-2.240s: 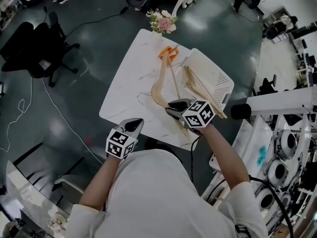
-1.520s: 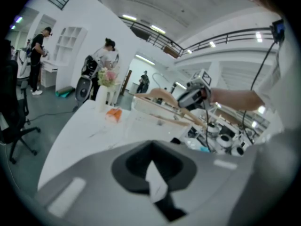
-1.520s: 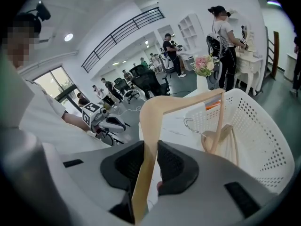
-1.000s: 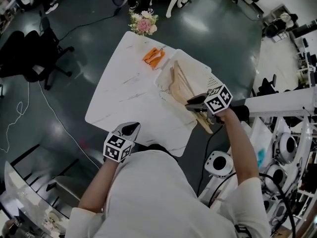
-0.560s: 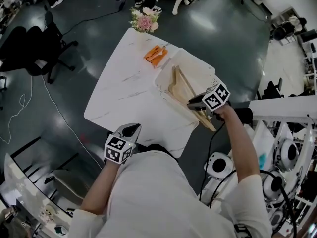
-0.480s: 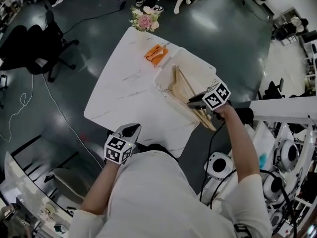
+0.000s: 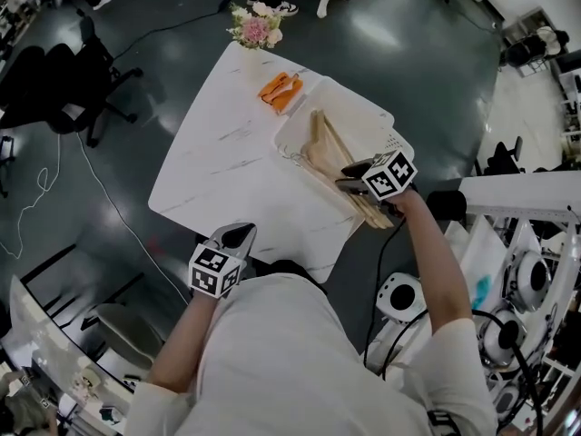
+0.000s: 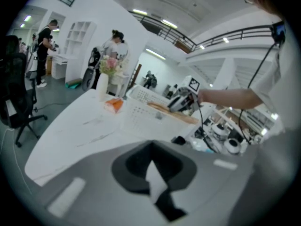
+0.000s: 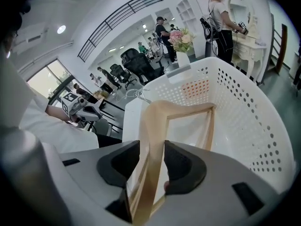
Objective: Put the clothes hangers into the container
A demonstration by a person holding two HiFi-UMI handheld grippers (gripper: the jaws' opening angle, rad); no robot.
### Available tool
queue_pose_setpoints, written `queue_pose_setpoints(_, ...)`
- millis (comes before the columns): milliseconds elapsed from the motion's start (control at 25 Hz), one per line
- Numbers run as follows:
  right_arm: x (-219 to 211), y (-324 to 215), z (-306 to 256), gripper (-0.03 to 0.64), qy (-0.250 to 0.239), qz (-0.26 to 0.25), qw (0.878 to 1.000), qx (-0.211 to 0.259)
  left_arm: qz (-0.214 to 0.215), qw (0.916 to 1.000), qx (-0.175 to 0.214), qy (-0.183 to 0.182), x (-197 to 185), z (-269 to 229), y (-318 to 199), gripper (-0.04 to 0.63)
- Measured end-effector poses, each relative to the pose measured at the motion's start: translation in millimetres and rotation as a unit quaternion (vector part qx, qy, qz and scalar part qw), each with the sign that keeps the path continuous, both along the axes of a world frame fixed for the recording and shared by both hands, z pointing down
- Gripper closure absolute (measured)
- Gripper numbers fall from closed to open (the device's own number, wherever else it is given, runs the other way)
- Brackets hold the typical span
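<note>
my right claw [image 9: 151, 147] had just been spreading, and the wooden hanger [image 9: 157, 112] i'd carried over from the table [image 7: 218, 162] now stood loose between its jaws, no longer pinched. its far end lay inside the white container [image 9: 244, 121], with the other hangers [image 7: 322, 148] there. i judged this one delivered; the claw only needed backing off without dragging it out. my left claw [image 7: 238, 235] hung by the table's near edge, jaws pressed together on nothing. an orange item [image 7: 279, 89] beside the container i couldn't identify.
</note>
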State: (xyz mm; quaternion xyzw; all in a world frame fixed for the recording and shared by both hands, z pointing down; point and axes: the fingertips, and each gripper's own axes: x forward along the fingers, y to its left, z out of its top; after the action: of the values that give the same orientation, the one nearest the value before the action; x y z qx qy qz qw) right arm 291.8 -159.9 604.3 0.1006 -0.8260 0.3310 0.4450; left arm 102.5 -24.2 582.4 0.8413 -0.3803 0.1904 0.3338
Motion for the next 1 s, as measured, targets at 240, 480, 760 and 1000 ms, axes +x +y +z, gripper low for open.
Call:
queue_pose_setpoints(240, 4.0, -3.0, -7.5, 0.474, 0.002, 0.012, 0.999, 0.053, 0.007, 1.0, 0.007, 0.0, 11.2, -2.6, 3.7, 0.594)
queue_pose_setpoints(480, 12.5, -12.4, -24.0, 0.474, -0.013, 0.052, 0.992, 0.119, 0.011, 0.9999, 0.01, 0.0, 18.3, -1.7, 11.8, 0.594)
queue_pose_setpoints(760, 13.8, -1.9, -41.9, 0.477, 0.001, 0.063, 0.988, 0.138, 0.022, 0.9996, 0.018, 0.005, 26.0, -6.2, 18.2, 0.594)
queue_pose_setpoints(1000, -5.1, 22.2, -61.8, 0.529, -0.024, 0.09, 0.985, 0.148, 0.047, 0.9985, 0.025, 0.012, 26.9, -11.5, 21.4, 0.594)
